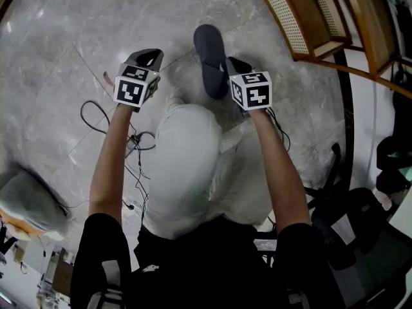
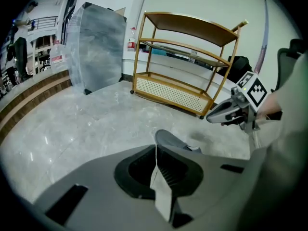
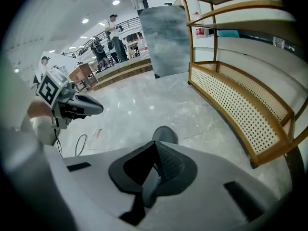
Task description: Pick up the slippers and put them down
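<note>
Slippers like these are light, soft and floppy, so weight isn't the problem; droop and twist are. The dark slipper (image 1: 209, 53) hangs just left of the right gripper (image 3: 155, 146). That claw is squeezed fully closed on the slipper's near end, and the toe pokes out ahead over the marble floor (image 1: 64, 44).

The left gripper (image 2: 155, 148) is also closed, on a thin pale strip. I read that strip as the second slipper (image 2: 171, 139) seen edge-on, with its grey toe showing past the jaws. The head view hides that one under the gripper, so I'm less sure.

Best place to grab, imo, is the firmer sole rim near the heel rather than the squishy upper. A thin pinch on foam can slide out if it gets swung. Nothing's fragile here.

Around them:
- the rattan shelf rack (image 1: 322, 24) is off to the right
- loose cables (image 1: 103, 118) lie on the floor by the left arm
- a grey cushion (image 1: 26, 198) sits further left
- the person's own knee (image 1: 187, 153) is right below both grippers

The floor straight ahead has nothing in the way.
</note>
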